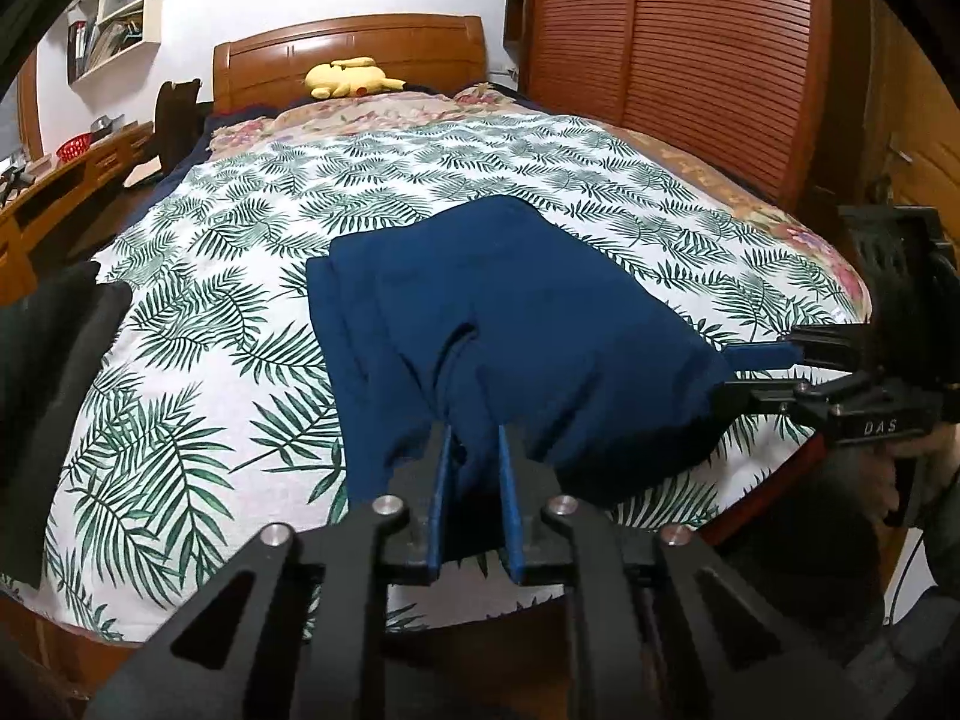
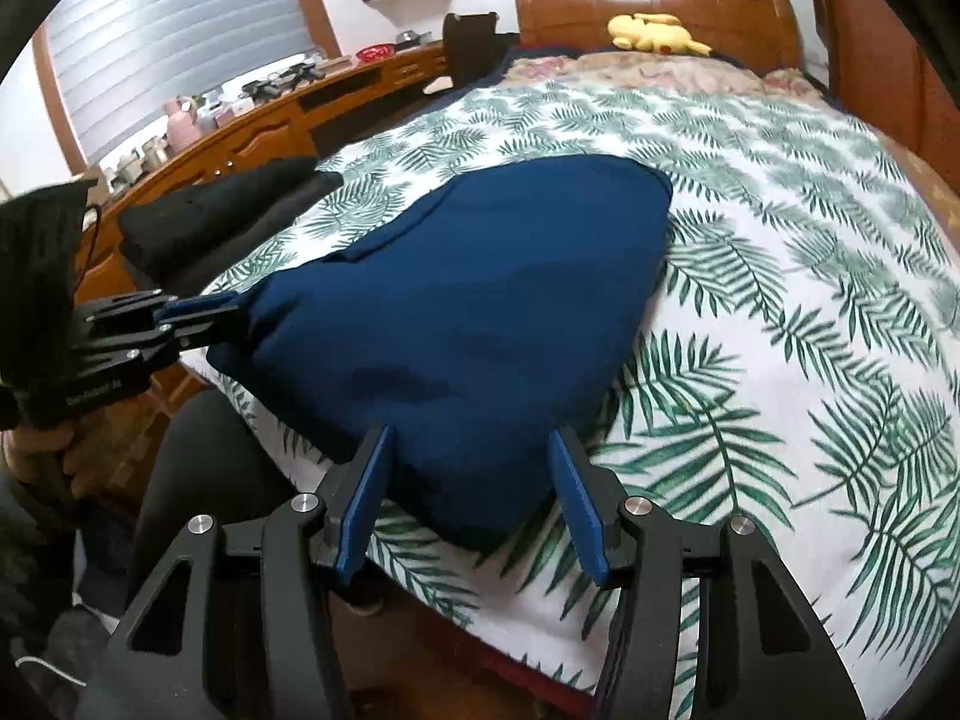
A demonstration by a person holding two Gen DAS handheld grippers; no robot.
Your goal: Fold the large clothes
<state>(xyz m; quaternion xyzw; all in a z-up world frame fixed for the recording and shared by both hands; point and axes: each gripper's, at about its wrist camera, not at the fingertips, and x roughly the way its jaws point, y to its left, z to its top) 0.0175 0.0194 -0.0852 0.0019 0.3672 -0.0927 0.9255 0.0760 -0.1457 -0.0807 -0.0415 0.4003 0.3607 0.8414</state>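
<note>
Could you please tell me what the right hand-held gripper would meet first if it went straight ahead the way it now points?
Most likely the folded navy blue cloth garment: its near edge lies between the open fingers of the right hand-held gripper, though depth is uncertain.

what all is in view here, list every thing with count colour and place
blue garment: 1, navy, partly folded at the bed's near edge
bedspread: 1, white with green leaves, covering the bed
black clothing: 1 pile, black, bed's left edge
plush toy: 1, yellow, by the headboard
headboard: 1, brown wood, far end
wardrobe: 1, brown slatted doors, right of the bed
desk: 1, brown wood, left side
left gripper: 1, black with blue pads, shut on the garment
right gripper: 1, same colours, open around the garment's corner
</note>
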